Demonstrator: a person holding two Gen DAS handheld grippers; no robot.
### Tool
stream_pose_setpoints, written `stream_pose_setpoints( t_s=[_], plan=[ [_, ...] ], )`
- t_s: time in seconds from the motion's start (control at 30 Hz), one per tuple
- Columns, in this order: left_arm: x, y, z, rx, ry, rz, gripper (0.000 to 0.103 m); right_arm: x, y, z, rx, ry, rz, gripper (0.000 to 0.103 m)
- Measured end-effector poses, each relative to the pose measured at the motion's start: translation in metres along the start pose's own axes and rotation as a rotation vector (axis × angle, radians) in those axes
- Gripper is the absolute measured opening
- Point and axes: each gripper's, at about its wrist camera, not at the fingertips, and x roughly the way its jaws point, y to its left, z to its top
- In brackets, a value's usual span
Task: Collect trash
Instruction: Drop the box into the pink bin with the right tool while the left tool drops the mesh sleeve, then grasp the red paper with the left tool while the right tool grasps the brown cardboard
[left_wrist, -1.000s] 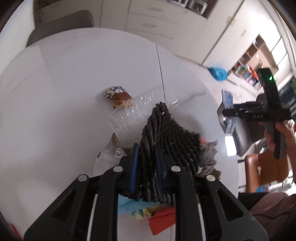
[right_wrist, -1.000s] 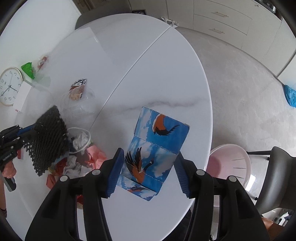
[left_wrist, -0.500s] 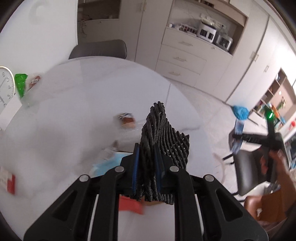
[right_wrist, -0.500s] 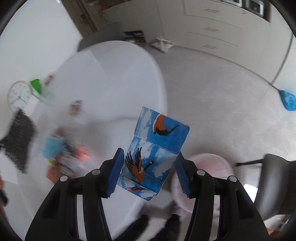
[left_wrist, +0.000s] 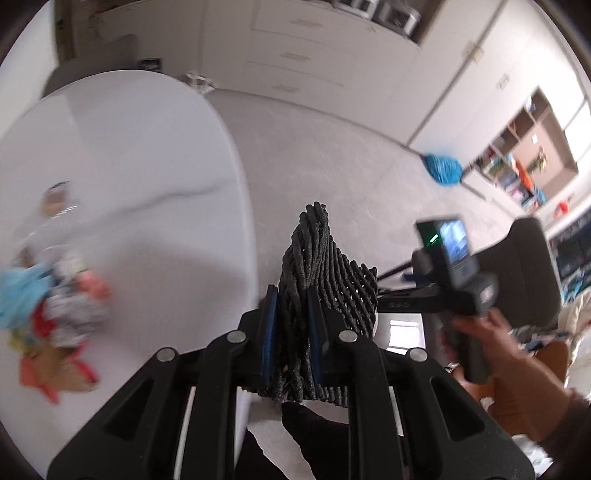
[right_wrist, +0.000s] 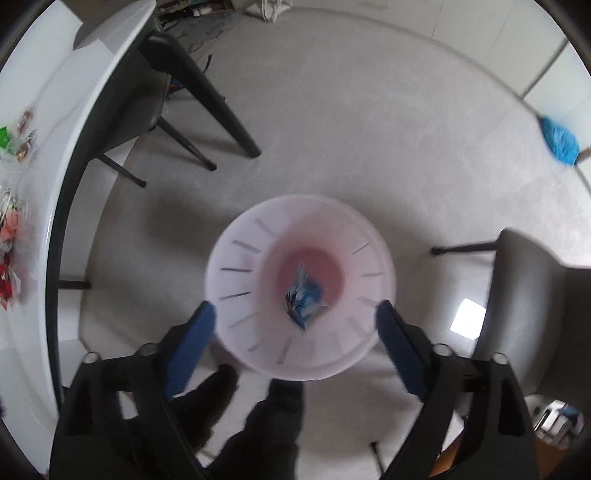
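My left gripper (left_wrist: 291, 306) is shut on a black foam net sleeve (left_wrist: 325, 280) and holds it in the air just past the edge of the white table (left_wrist: 147, 155). My right gripper (right_wrist: 295, 314) is open and empty above a pale pink waste bin (right_wrist: 301, 236) on the floor. A blue bird-print carton (right_wrist: 304, 297) lies at the bottom of the bin. The right gripper also shows in the left wrist view (left_wrist: 443, 295), held in a hand. A blurred pile of trash (left_wrist: 55, 306) lies on the table at the left.
A grey chair (right_wrist: 535, 295) stands right of the bin, another chair (right_wrist: 140, 96) is tucked under the table. A blue mop head (right_wrist: 559, 138) lies on the floor far right. Small wrappers (right_wrist: 14, 140) sit near the table edge. Cabinets (left_wrist: 314, 44) line the far wall.
Both grippers swung right, off the table. The right gripper opened over the pink bin and let go of the blue carton, which now lies inside. The left still holds the net sleeve.
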Motion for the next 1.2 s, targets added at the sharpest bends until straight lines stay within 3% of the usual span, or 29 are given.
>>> stream_pose_setpoints(
  t_s=[0.13,0.2,0.27,0.33,0.47,0.6,0.7,0.9,1.07,1.2],
  plan=[
    [0.048,-0.030,0.005,0.020,0.062,-0.002,0.018,-0.037,-0.031,-0.003,-0.040,-0.074,-0.081,0.099],
    [0.065,-0.041,0.006,0.002,0.092,-0.025,0.032,-0.053,-0.047,-0.005,-0.038,-0.106,-0.101,0.100],
    [0.072,-0.048,0.008,-0.014,0.095,-0.026,0.063,-0.068,-0.063,-0.002,-0.025,-0.135,-0.097,0.100],
    [0.074,-0.055,0.007,-0.021,0.089,-0.017,0.076,-0.081,-0.069,0.000,-0.016,-0.163,-0.086,0.100],
    [0.069,-0.061,0.009,-0.039,0.089,-0.002,0.083,-0.099,-0.070,0.005,-0.017,-0.200,-0.070,0.100],
    [0.038,-0.046,0.008,-0.085,0.032,0.034,0.085,-0.116,-0.052,0.008,-0.048,-0.241,-0.041,0.100],
    [-0.002,-0.030,0.007,-0.136,-0.050,0.096,0.091,-0.140,-0.025,0.012,-0.101,-0.284,-0.005,0.100],
    [-0.090,0.036,-0.022,-0.243,-0.188,0.316,0.095,-0.171,0.065,0.016,-0.263,-0.343,0.097,0.101],
    [-0.134,0.093,-0.065,-0.388,-0.206,0.425,0.095,-0.175,0.154,0.011,-0.415,-0.351,0.181,0.100],
    [-0.145,0.140,-0.097,-0.512,-0.185,0.480,0.095,-0.169,0.216,0.003,-0.509,-0.330,0.236,0.100]
  ],
)
